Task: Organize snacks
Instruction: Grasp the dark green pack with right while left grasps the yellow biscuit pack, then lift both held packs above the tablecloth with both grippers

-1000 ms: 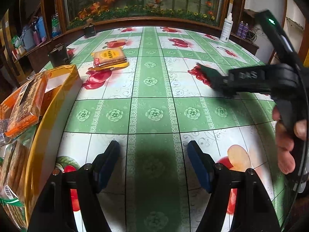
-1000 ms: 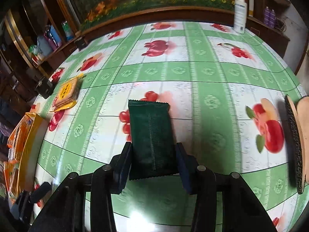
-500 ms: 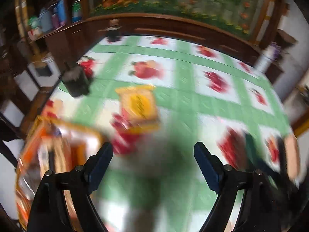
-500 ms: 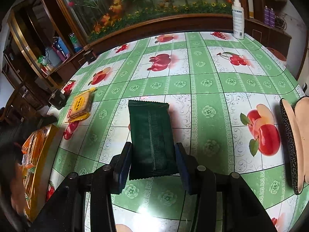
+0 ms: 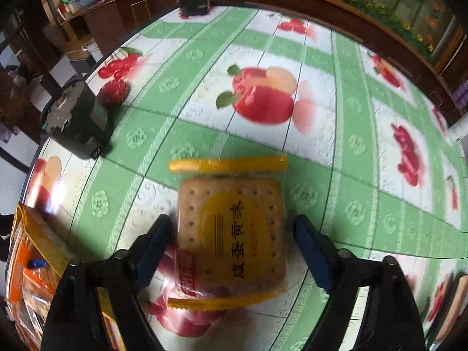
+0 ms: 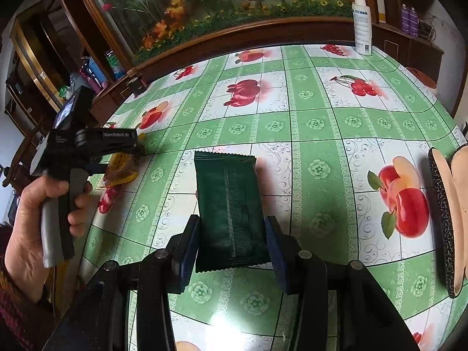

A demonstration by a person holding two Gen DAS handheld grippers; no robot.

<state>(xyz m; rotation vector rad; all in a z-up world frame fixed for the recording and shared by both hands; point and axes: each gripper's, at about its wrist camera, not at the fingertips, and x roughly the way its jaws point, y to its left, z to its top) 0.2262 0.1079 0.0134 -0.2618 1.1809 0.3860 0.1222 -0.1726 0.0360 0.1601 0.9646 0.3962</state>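
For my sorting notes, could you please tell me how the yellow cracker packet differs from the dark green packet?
The yellow cracker packet is partly clear, showing its biscuit; the dark green packet is opaque and narrower. The left claw is open around the yellow one; the right claw grips the green. Both have crimped ends.

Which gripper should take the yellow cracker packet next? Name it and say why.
Left. The left gripper is open with the yellow cracker packet lying between its fingers, so it only has to close. The right gripper is shut on the green packet, away from the crackers.

daylit; left view motion-blurred, glare on tablecloth (image 6: 316,122), fisheye-warped edges.
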